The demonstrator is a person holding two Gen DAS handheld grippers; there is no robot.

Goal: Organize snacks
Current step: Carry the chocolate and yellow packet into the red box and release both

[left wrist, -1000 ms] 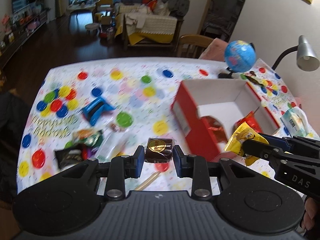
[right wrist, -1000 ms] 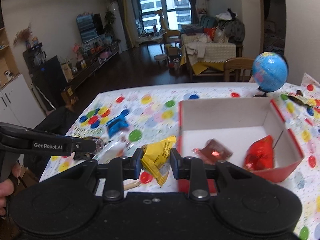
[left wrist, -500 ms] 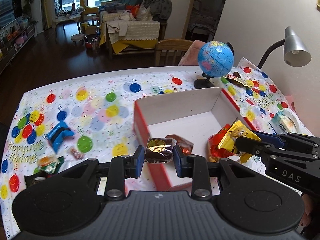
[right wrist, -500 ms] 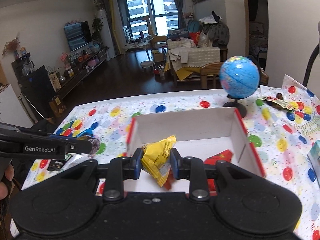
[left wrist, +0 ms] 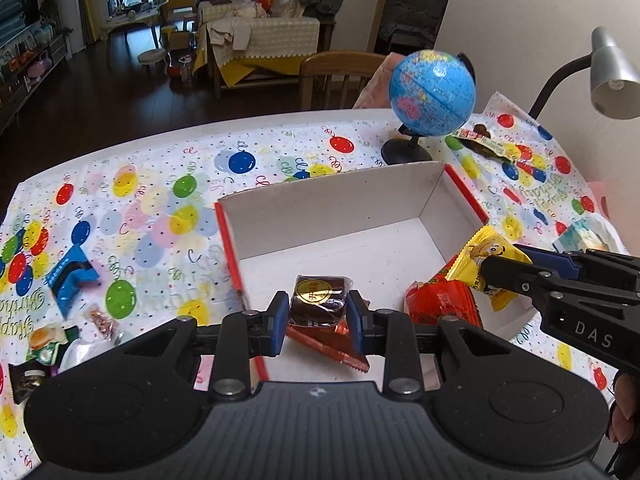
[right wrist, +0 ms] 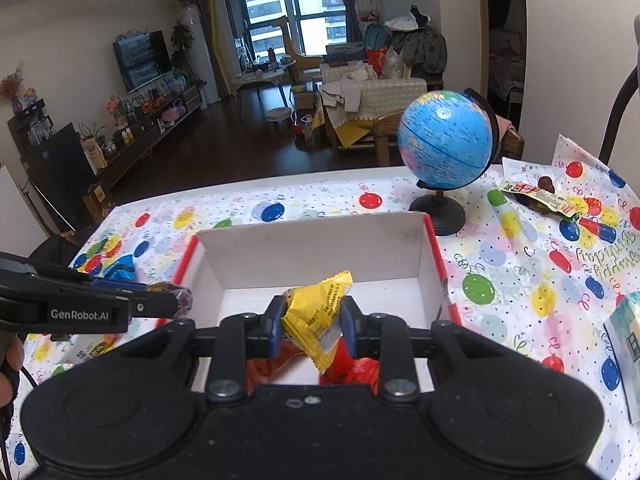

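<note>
Both grippers moved over the box (left wrist: 340, 204), each clamping one snack (two more lie inside).

Both grippers, left gripper (left wrist: 319, 318) and right gripper (right wrist: 311, 326), are matte black with blue finger pads (silver screws, white lettering).

Counting now: 1 white box with red sides (left wrist: 344, 196), and 2 red packets (left wrist: 440, 304) lying inside it near the front. 2 grippers over it, each pinching 1 snack: 1 brown packet (left wrist: 319, 300), 1 yellow packet (right wrist: 320, 312). On the far right, 1 globe (left wrist: 432, 92) and 1 lamp (left wrist: 612, 76). On the left, 1 blue packet (left wrist: 70, 276).
</note>
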